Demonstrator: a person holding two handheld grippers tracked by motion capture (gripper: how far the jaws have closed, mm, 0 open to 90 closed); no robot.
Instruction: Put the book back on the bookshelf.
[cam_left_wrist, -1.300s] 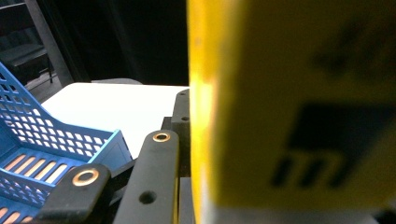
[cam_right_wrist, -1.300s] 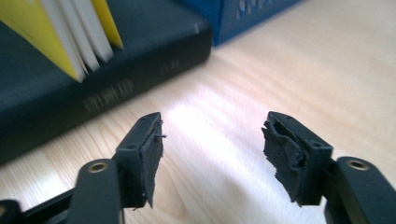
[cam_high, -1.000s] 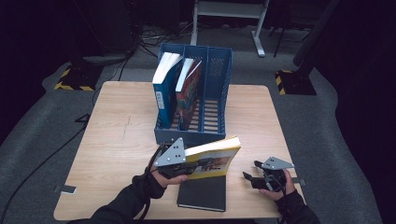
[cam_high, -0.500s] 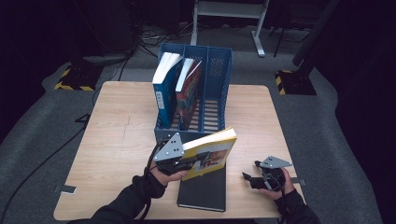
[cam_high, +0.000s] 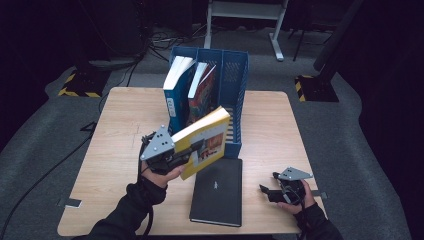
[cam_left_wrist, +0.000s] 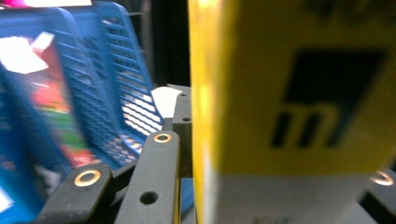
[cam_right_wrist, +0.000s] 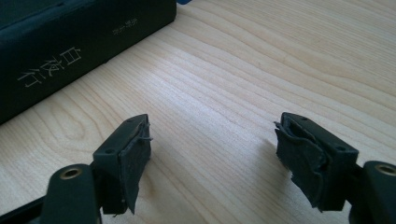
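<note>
yellow book (cam_high: 205, 141) is clamped in the left gripper (cam_high: 172, 155), tilted before the blue rack (cam_high: 235, 85). stand it upright, lower into the empty right slot. right gripper (cam_right_wrist: 212, 158) rests unclenched.

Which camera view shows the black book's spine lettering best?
The right gripper view: the black book lies close by, its pale spine characters legible. The high view shows its whole cover flat on the table, lettering too small. The left gripper view offers nothing of it.
</note>
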